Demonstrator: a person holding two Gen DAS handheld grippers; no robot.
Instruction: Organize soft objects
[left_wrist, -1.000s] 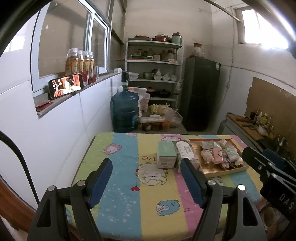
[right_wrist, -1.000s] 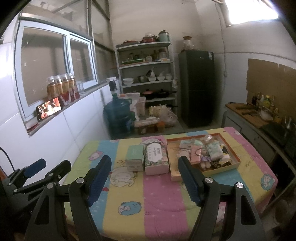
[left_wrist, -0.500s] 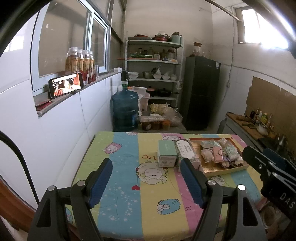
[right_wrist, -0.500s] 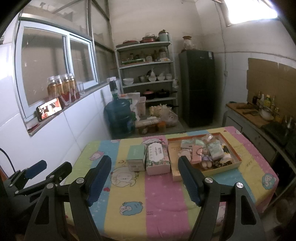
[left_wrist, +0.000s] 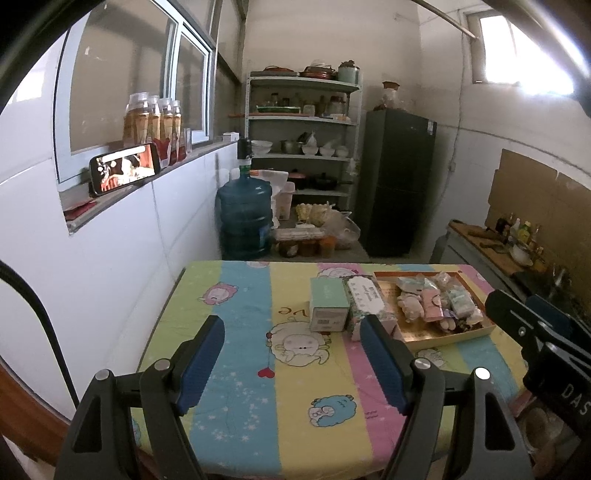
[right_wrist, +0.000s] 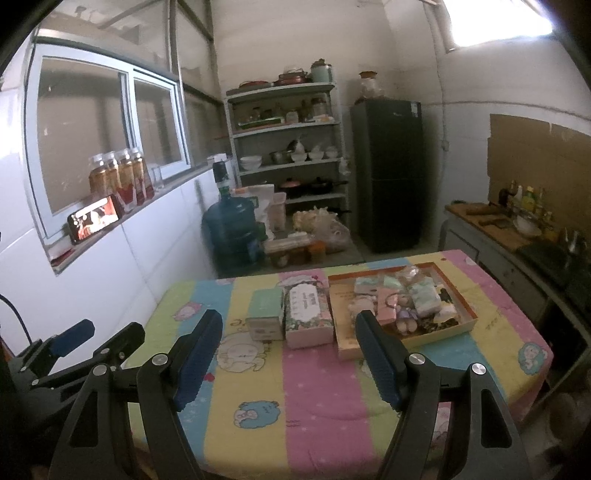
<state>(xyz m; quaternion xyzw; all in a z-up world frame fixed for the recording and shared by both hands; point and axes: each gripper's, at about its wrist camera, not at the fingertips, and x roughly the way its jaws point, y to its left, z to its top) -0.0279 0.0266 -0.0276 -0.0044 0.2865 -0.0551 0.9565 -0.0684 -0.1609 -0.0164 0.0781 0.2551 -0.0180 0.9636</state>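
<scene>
Big kitchen-ish room, and the bench (right_wrist: 258, 413) with the striped cartoon-sheep cloth fills the near half of both views. Everything on it sits in one row toward the far right side, probably so the near part is open for working.

Largest item is the shallow cardboard tray (right_wrist: 467, 319) at the right end. The soft stuff is heaped inside it: small plush dolls (right_wrist: 404, 319) and soft packets (right_wrist: 424, 293), all jumbled together. That could be a pile waiting to be sorted or the spot they got collected into; can't say which from here.

Touching the tray's left edge is a floral tissue box (right_wrist: 308, 314), and tight against that a smaller mint-green box (right_wrist: 264, 312).

The left gripper (left_wrist: 291, 363) and right gripper (right_wrist: 288, 356) both hover over the near edge of the bench, well back from the row, fingers spread wide apart with nothing between them. My guess is they're held back like that to keep the whole layout in view.
</scene>
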